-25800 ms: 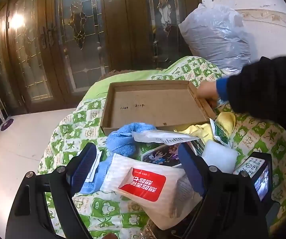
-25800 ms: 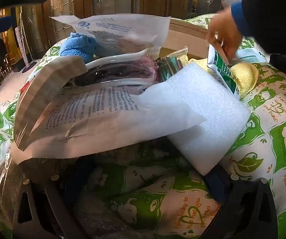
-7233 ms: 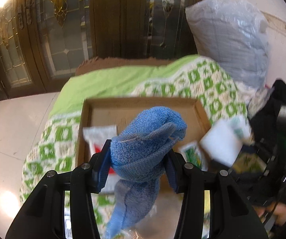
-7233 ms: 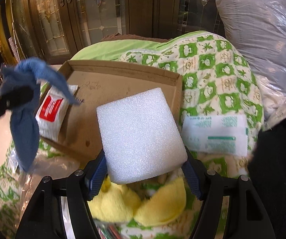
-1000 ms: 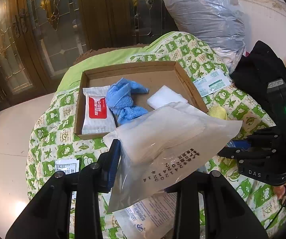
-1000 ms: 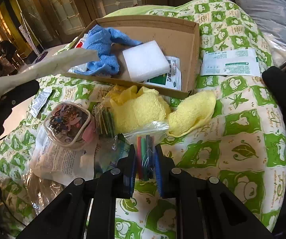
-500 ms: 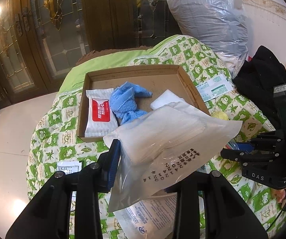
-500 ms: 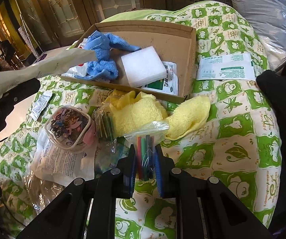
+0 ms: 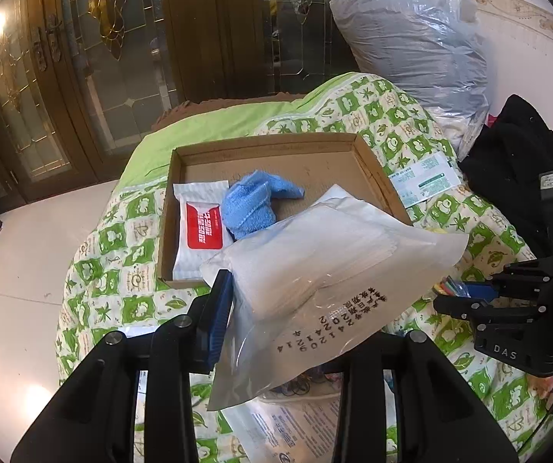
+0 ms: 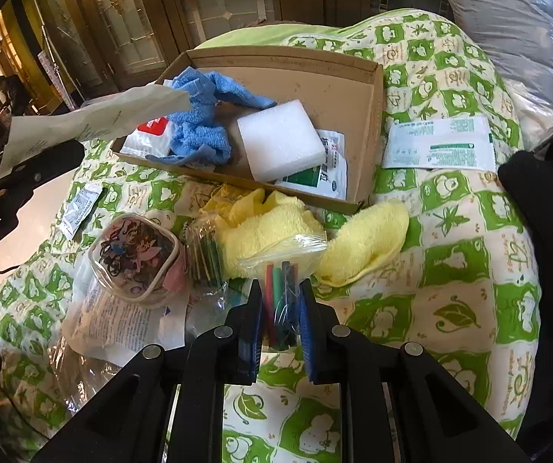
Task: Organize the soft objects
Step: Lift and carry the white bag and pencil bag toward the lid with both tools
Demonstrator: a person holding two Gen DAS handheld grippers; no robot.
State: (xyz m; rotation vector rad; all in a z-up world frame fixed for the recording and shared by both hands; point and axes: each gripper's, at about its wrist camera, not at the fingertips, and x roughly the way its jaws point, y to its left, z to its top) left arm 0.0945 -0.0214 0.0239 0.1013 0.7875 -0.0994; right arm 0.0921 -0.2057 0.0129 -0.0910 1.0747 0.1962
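Mid-sort: left gripper (image 9: 295, 320) is clamped on a clear plastic pouch of white padding (image 9: 326, 277), held just short of the shallow brown cardboard tray (image 9: 369, 166). Right gripper (image 10: 281, 320) pinches a small zip bag of coloured sticks (image 10: 282, 270) on the quilt. Next, prob.: carry pouch over tray w/ blue towel (image 9: 253, 204), let go.

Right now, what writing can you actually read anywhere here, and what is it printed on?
"DAS": on the right gripper, seen from the left camera.
"obot.AI", cut off at the frame edge: on the left gripper's body, seen from the right camera.
"20241209", with unreadable characters beside it: on the clear bag that the left gripper holds.
Red label on the wipes pack: blurred.
Green-and-white packet and leaflet: too small.
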